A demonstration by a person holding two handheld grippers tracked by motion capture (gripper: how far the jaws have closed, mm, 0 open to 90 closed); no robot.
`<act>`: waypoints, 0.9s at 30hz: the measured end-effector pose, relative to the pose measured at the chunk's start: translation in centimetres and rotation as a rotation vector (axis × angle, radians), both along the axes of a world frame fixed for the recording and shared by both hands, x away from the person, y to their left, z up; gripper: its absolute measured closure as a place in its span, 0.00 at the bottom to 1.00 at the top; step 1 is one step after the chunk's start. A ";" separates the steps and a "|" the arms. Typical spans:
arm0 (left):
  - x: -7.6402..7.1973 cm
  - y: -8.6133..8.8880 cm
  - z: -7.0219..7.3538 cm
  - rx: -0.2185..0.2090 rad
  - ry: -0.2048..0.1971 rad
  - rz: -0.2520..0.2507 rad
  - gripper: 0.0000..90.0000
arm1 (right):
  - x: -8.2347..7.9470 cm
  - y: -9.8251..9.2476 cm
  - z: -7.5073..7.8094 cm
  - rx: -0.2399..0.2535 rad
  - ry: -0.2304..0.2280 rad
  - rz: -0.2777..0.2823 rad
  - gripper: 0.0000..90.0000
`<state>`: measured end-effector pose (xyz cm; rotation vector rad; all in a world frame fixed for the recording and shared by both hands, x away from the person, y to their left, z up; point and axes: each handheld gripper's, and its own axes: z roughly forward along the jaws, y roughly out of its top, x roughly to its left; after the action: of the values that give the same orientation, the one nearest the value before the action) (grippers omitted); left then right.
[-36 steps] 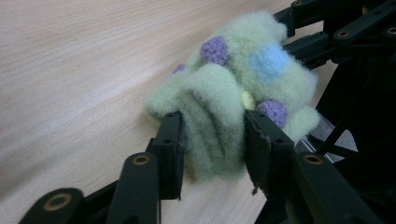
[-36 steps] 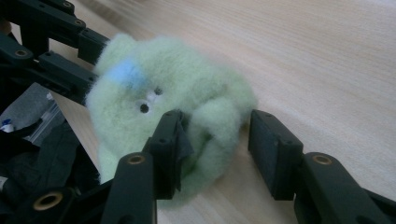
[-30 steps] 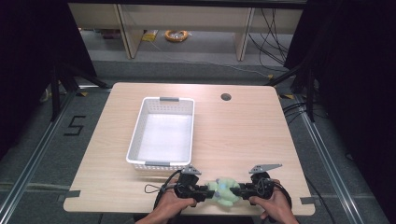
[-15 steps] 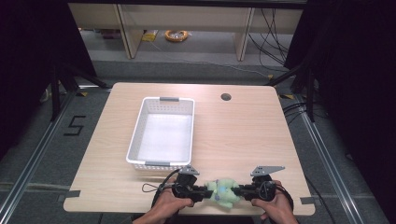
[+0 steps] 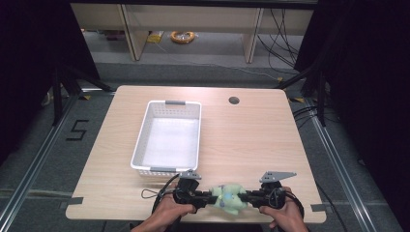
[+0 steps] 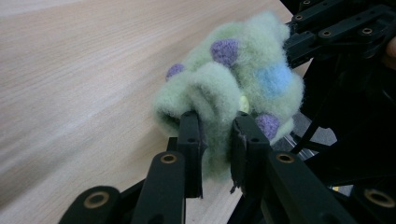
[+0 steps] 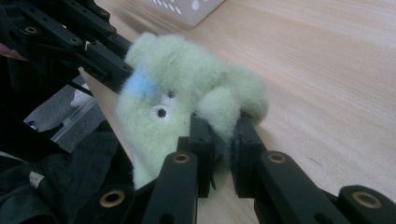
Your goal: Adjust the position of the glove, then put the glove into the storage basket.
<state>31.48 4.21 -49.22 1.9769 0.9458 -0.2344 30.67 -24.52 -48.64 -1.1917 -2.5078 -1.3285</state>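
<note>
Jaws of both grippers just closing: your left gripper (image 6: pixel 217 140) and right gripper (image 7: pixel 224 135) each clench 1 limb of green plush toy (image 5: pixel 227 197) at table (image 5: pixel 251 140) near edge. Lift toward white basket (image 5: pixel 167 140) likely next.

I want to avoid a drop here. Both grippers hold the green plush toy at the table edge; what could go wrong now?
1. Each gripper, left gripper and right gripper, pinches only a small fluffy limb of the plush toy, so the soft fabric may slip out.
2. The toy sits at the near edge of the table, so it could fall off.
</note>
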 end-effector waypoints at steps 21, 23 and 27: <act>-0.1 1.7 2.1 -0.018 -0.034 0.017 0.83 | 0.8 1.9 2.5 -0.004 -0.023 0.025 0.91; 0.1 2.3 2.9 -0.017 -0.046 0.020 0.83 | 1.0 2.3 3.1 -0.008 -0.026 0.029 0.91; 0.5 3.0 4.1 -0.006 -0.066 0.027 0.83 | 1.7 2.9 4.3 -0.010 -0.044 0.043 0.91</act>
<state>31.97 7.17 -45.14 1.9531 0.9278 -0.1558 32.39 -21.63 -44.39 -1.1161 -2.5580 -1.3477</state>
